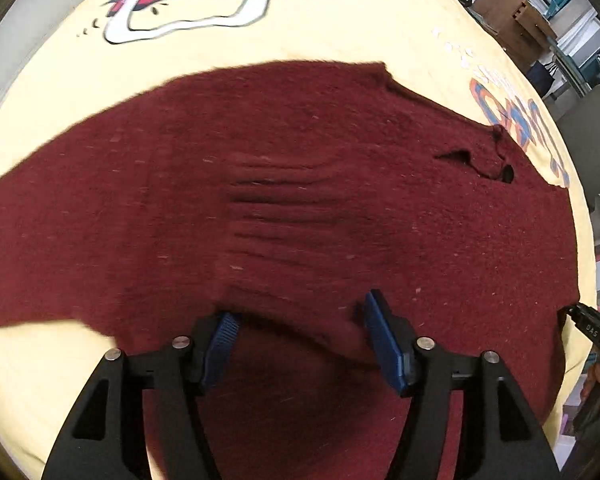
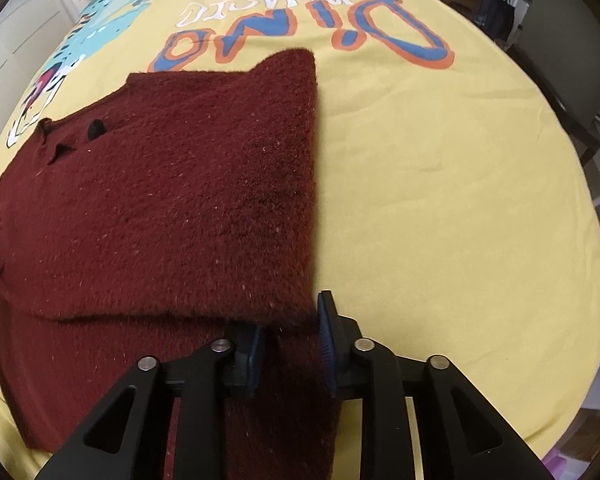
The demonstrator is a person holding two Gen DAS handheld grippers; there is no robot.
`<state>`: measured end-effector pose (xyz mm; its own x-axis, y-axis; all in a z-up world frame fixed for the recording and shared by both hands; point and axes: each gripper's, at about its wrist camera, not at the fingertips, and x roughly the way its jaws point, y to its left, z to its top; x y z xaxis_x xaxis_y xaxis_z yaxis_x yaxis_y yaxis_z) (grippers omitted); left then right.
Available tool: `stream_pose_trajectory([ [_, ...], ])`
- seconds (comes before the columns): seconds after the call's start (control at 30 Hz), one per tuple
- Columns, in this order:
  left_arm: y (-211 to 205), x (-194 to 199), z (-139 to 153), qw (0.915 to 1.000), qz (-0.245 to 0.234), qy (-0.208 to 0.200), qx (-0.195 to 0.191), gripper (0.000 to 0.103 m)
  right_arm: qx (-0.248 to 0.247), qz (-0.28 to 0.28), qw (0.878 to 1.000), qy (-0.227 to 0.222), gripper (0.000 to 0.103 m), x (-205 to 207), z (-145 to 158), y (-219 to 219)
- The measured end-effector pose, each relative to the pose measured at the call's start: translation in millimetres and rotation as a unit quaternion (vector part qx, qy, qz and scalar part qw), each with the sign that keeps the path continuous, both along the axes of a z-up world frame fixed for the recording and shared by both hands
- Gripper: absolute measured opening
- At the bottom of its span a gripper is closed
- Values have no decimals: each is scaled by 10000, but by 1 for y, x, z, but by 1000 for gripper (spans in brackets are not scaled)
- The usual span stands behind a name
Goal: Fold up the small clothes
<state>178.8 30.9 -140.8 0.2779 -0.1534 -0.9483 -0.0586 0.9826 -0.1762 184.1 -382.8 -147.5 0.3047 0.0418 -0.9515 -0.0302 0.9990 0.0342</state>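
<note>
A dark red knitted sweater [image 1: 300,200] lies spread on a yellow printed cloth [image 1: 360,36]. My left gripper [image 1: 304,328] hangs open above its middle. A raised fold of the knit runs between the blue pads [image 1: 384,344], and neither pad presses on it. In the right wrist view one side of the sweater [image 2: 160,200] is folded over the body, with a straight edge on the right. My right gripper [image 2: 292,340] stands at the near corner of that folded edge. Its jaws are narrow and slack, with the knit between them.
The yellow cloth [image 2: 440,200] carries a dinosaur print and large lettering [image 2: 380,32]. A grey chair [image 1: 588,132] and stacked boxes [image 1: 512,12] stand beyond the far right edge. A black tool part [image 1: 592,332] and a hand show at the right rim of the left wrist view.
</note>
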Motion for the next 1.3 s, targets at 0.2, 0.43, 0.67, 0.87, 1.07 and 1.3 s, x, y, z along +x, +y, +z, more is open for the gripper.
stream_pose_trajectory([
  [0.2,29,-1,25,9996,196,-154,-139,92,-16,68,9997,-240,72,-14,24,-5],
  [0.43,32,27,14,9996,199,7,-191,101,-150,34,9996,-248,78,-22,35,-11],
  [0.67,12,30,-24,9989,-3,424,190,100,-92,-29,9998,-155,78,-26,23,-18],
  [0.87,-5,20,-21,9971,-405,475,436,57,41,-200,9997,-120,78,-24,16,-22],
  [1.07,-8,9,-2,9978,-542,200,334,10,298,-230,9991,-218,78,-11,28,-21],
  [1.3,13,-3,42,9965,-298,-695,349,10,587,-246,9978,-160,79,37,27,-12],
])
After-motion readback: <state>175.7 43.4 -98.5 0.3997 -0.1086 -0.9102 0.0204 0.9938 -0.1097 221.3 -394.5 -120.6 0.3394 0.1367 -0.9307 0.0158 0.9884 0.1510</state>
